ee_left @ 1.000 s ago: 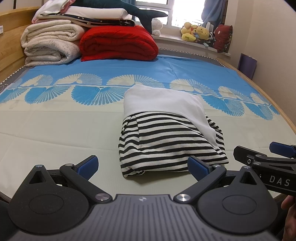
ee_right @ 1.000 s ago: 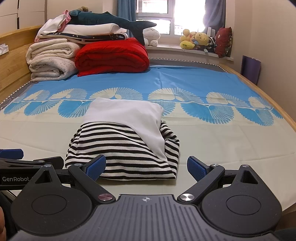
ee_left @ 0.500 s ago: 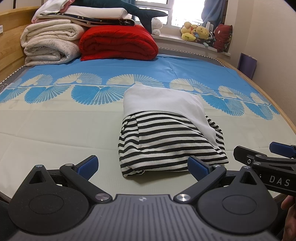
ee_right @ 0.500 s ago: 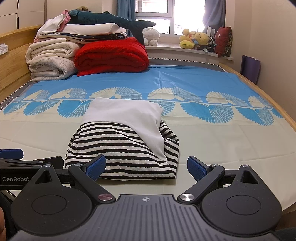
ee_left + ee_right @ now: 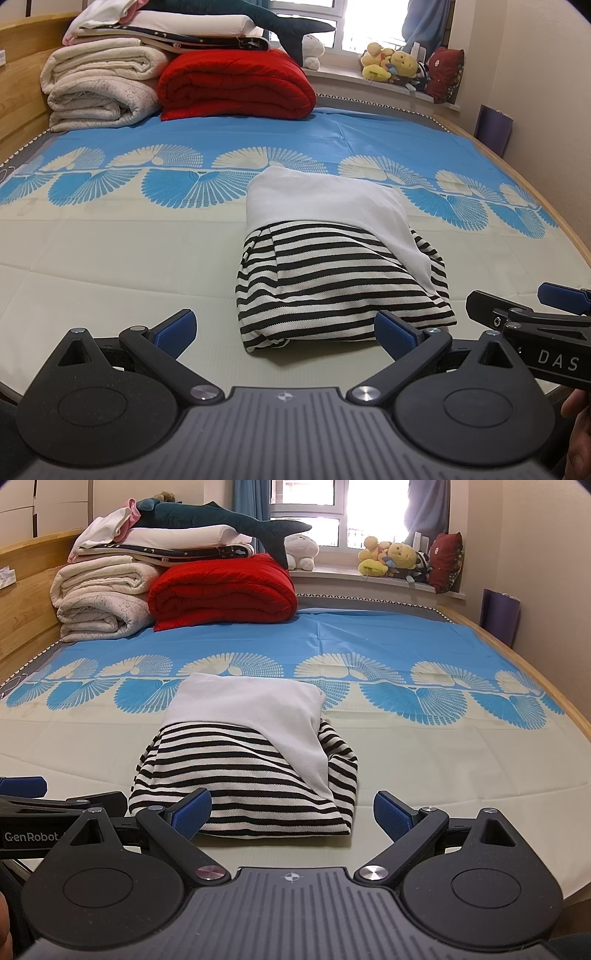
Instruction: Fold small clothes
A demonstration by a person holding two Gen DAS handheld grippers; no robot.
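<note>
A folded black-and-white striped garment [image 5: 332, 291] [image 5: 236, 782] with a white panel [image 5: 325, 199] [image 5: 251, 705] over its far half lies on the bed. My left gripper [image 5: 284, 330] stands open just short of the garment's near edge, nothing between its fingers. My right gripper [image 5: 291, 812] is open too, low over the near edge, its left finger pad [image 5: 192, 812] in front of the stripes. Each gripper shows at the edge of the other's view.
Rolled cream blankets [image 5: 99, 88], a red quilt [image 5: 236, 85] and stacked bedding lie at the head of the bed. Plush toys [image 5: 395, 559] line the windowsill. The wooden bed rail [image 5: 546, 206] runs along the right. A hand shows at the lower right [image 5: 576, 424].
</note>
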